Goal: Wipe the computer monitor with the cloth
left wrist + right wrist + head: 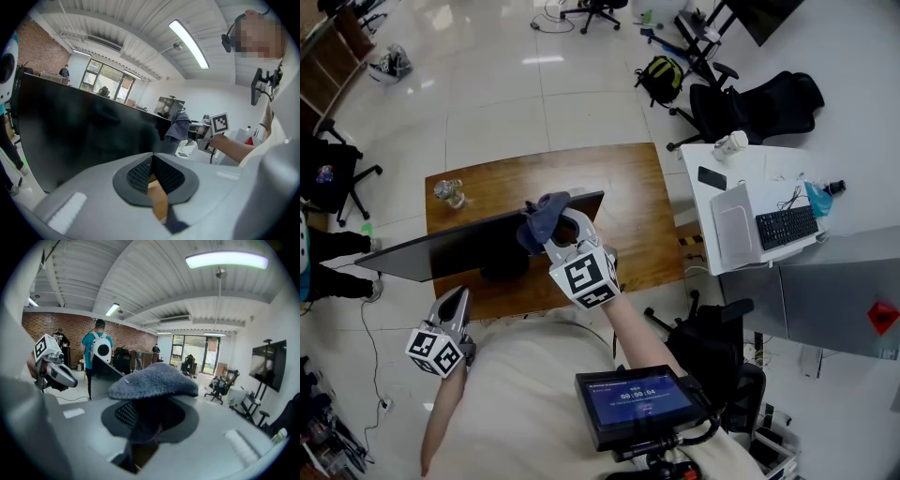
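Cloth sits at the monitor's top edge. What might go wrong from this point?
1. The right tool holds the cloth at the top edge of the monitor, while the left tool is shut, empty and away from it. A hard push may tip the screen towards the bottle beyond it.
2. The cloth is bunched over the jaws, so a bare jaw tip might scrape the panel.
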`<state>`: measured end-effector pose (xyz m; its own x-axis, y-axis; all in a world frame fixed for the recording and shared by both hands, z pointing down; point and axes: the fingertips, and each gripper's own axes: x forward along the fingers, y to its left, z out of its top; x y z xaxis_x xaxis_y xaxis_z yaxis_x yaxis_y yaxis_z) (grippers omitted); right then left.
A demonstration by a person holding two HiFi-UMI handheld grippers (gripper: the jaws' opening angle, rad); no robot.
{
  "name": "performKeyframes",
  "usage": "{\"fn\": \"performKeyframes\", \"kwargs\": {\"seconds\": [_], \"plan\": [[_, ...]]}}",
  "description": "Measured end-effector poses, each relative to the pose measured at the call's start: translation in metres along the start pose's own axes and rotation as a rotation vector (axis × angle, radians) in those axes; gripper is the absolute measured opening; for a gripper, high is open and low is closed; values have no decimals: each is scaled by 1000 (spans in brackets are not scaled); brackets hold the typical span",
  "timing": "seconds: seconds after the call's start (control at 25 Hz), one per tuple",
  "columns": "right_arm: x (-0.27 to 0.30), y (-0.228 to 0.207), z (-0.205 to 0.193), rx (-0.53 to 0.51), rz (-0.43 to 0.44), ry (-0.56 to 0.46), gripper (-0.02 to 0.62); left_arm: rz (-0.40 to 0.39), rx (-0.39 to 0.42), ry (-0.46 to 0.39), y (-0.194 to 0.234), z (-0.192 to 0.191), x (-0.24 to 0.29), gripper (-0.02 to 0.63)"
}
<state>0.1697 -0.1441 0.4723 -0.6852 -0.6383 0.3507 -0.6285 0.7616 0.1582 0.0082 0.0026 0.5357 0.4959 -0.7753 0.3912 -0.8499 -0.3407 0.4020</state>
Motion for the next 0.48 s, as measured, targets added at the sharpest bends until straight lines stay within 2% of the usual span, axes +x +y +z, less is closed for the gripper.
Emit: {"fn": "performKeyframes", "kwargs": {"seconds": [0.48], "plan": [[-15, -32, -11, 13, -70, 26, 87, -3, -2, 10, -2, -2, 1, -8]]}}
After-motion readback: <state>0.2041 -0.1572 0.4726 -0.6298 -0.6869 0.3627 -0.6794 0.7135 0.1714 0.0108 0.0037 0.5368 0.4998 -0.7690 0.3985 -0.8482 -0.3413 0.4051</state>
